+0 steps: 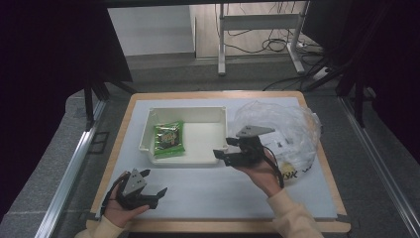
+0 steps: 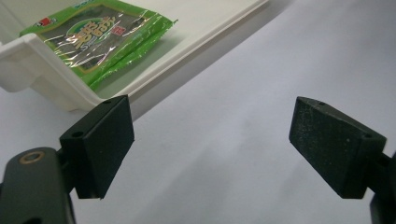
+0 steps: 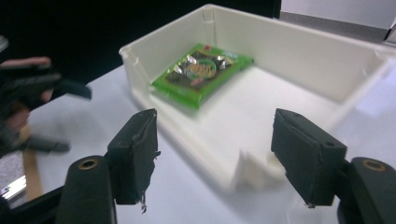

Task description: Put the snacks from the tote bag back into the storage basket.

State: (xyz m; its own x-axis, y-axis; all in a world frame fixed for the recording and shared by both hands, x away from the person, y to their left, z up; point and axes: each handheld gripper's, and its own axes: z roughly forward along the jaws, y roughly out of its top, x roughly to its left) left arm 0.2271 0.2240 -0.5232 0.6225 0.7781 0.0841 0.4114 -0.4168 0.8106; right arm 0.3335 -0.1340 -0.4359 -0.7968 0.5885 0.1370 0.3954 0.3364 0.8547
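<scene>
A green snack packet (image 1: 168, 139) lies flat in the left half of a white tray (image 1: 208, 113) at the middle of the table. My right gripper (image 1: 223, 148) hovers at the tray's front right corner, pointing left over it, jaws open with nothing between them. In the right gripper view the right gripper (image 3: 215, 126) faces the packet (image 3: 201, 72) across the tray's floor (image 3: 289, 51). My left gripper (image 1: 154, 182) rests near the table's front left, open and empty. Ahead of the left gripper (image 2: 210, 121) are the tray's corner (image 2: 51, 79) and the packet (image 2: 93, 37).
A crumpled clear plastic bag (image 1: 287, 126) with something printed inside lies right of the tray, behind the right hand. A white mat (image 1: 208, 191) covers the wooden table. The left hand with its gripper (image 3: 28, 88) appears blurred at the left of the right gripper view.
</scene>
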